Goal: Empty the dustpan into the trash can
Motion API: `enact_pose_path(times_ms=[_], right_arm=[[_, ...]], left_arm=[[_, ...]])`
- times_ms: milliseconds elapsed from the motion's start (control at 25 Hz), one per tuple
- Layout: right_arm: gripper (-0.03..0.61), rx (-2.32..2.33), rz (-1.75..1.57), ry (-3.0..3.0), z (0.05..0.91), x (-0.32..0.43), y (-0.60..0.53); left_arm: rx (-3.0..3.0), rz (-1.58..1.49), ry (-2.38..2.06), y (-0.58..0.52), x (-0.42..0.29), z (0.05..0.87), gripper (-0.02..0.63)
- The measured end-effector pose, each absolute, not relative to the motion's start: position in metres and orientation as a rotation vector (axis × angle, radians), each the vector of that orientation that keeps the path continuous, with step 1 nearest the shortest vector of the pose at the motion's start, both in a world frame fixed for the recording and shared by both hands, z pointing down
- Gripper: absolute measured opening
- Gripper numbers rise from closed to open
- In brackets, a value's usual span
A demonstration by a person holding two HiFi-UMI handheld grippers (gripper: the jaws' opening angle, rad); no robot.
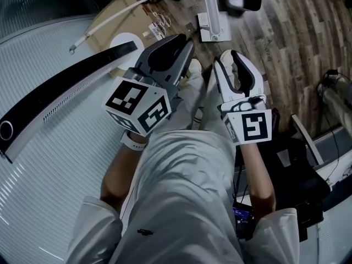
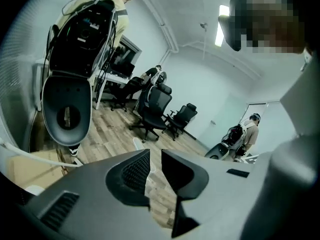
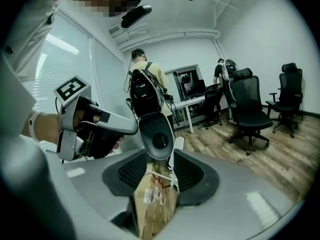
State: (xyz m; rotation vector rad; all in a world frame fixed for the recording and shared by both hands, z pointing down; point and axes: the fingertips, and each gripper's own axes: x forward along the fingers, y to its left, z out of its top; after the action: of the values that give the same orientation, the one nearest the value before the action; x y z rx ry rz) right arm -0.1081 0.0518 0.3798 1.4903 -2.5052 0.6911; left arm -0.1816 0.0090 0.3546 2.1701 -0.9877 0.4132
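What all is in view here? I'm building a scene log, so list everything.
floor: one, brown wood planks, underfoot
cardboard: one sheet, brown, on the floor ahead of the left gripper
long handle: one, white, lying across the cardboard
upright tool: one, white, on the floor ahead of the right gripper; type unclear
ribbed panel: one, white with a black strip, at the person's left
office chairs: several, black, across the room
other people: at least two, one in a light top with a black backpack, across the room
left gripper: one, light grey and black, jaws slightly apart, empty
right gripper: one, light grey and black, jaws wide apart, empty
trousers: one pair, light grey, below the grippers
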Motion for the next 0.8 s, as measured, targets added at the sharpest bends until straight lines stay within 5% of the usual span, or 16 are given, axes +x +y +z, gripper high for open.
enact_pose_path(times_ms=[400,800], right_arm=[[0.201,1.483,0.700,-2.457,0.443,-0.109,0.039],[0.215,1.406,0.688,-2.455,0.491,-0.120,0.028]], left_arm=[[2.159,0.431,-0.833,0.003,-0.159,0.413,0.187],[2.087,0.324,-0.725,-0.026,-0.141,0.449,0.222]])
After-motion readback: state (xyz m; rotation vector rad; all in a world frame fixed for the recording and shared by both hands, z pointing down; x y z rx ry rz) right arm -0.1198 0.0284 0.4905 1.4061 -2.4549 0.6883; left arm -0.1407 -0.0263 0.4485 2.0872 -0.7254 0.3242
